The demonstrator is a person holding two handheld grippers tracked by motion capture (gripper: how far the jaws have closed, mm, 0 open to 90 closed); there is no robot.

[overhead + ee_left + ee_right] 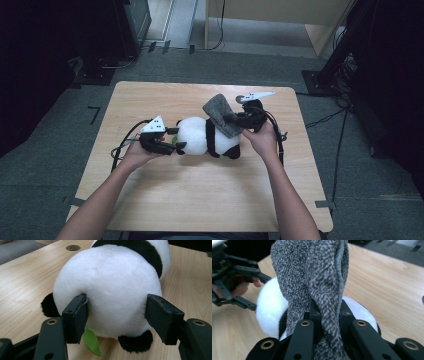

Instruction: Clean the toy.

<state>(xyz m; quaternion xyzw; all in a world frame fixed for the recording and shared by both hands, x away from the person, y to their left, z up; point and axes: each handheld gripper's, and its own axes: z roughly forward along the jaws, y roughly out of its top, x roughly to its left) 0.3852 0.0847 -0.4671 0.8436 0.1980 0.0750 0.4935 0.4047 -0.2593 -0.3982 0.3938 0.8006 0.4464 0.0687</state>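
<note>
Plush panda (207, 136): round, fluffy, black-and-white, lay mid-table (150, 200) on pale wood grain | left gripper (116, 315): clamped on panda's white rump, green leaf (92, 341) beside one pad | right gripper (325, 312): pinched tight on grey speckled knit cloth (312, 272), draped above panda | background: dark floor, cables.

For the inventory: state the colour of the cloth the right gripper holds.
The cloth is speckled grey, black-and-white flecked; the right gripper view shows it best.

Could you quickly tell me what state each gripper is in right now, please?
Left gripper: closed on the panda plush toy's white body, fingers pressing both sides.
Right gripper: shut on the grey knitted cloth, held over the panda.
</note>
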